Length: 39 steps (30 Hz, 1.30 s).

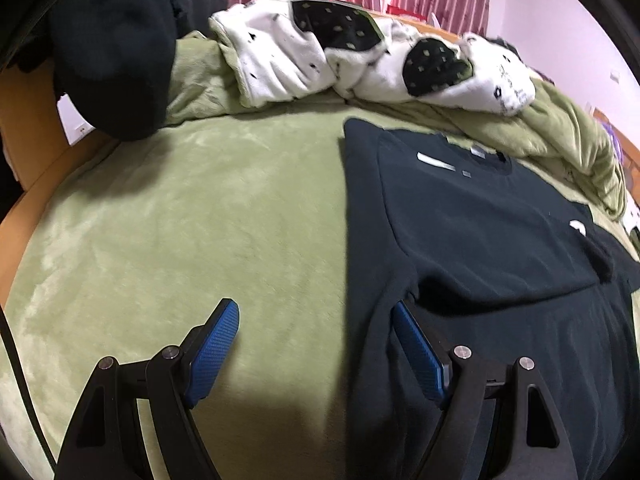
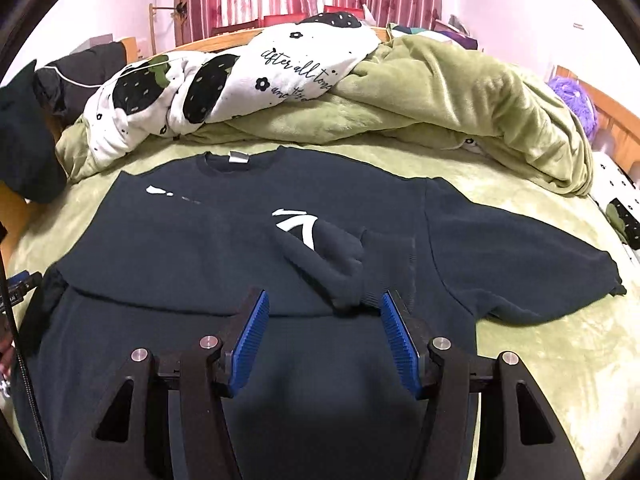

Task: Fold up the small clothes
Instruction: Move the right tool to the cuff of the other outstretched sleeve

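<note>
A dark navy sweatshirt (image 2: 224,248) with white print lies flat on the green bed cover, collar away from me. Its left sleeve is folded across the chest, cuff (image 2: 384,276) near the middle; its right sleeve (image 2: 520,264) lies spread out to the right. My right gripper (image 2: 322,312) is open and empty, just above the shirt, near the folded cuff. In the left wrist view the sweatshirt (image 1: 480,240) fills the right half. My left gripper (image 1: 314,320) is open and empty, straddling the shirt's folded left edge, its right finger over the fabric.
The green plush bed cover (image 1: 180,220) spreads to the left of the shirt. A white quilt with black strawberries (image 2: 240,76) and a bunched green blanket (image 2: 460,96) lie behind the shirt. A dark garment (image 1: 112,48) hangs at the far left. Wooden bed frame (image 1: 24,120) edges the bed.
</note>
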{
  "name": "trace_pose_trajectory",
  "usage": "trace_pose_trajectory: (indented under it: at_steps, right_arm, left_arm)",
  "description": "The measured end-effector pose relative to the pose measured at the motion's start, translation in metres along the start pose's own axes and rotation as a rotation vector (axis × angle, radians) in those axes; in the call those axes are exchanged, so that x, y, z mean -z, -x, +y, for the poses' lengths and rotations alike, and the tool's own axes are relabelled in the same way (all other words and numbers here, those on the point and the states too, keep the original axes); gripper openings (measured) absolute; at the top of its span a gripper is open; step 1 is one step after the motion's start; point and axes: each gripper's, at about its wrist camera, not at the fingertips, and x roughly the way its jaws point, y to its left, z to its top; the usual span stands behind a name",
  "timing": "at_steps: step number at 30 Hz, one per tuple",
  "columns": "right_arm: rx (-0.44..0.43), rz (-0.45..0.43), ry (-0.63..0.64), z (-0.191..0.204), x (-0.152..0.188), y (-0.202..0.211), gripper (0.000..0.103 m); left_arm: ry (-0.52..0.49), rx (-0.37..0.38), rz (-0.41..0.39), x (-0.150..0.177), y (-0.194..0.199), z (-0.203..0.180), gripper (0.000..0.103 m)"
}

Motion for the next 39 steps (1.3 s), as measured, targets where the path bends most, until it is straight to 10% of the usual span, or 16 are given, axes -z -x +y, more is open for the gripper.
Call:
trace_pose_trajectory:
  at_steps: [15, 24, 39]
  right_arm:
    - [0.035, 0.017, -0.006, -0.029, 0.033, -0.008, 0.057]
    - [0.095, 0.006, -0.012, -0.042, 0.030, -0.012, 0.057]
    - [0.074, -0.038, -0.072, -0.074, 0.019, 0.029, 0.057]
  left_arm:
    - [-0.195, -0.296, -0.027, -0.004, -0.037, -0.052, 0.078]
    - [-0.002, -0.273, 0.010, -0.003, -0.035, 0.003, 0.080]
    - [0.030, -0.288, -0.025, 0.010, 0.030, -0.004, 0.080]
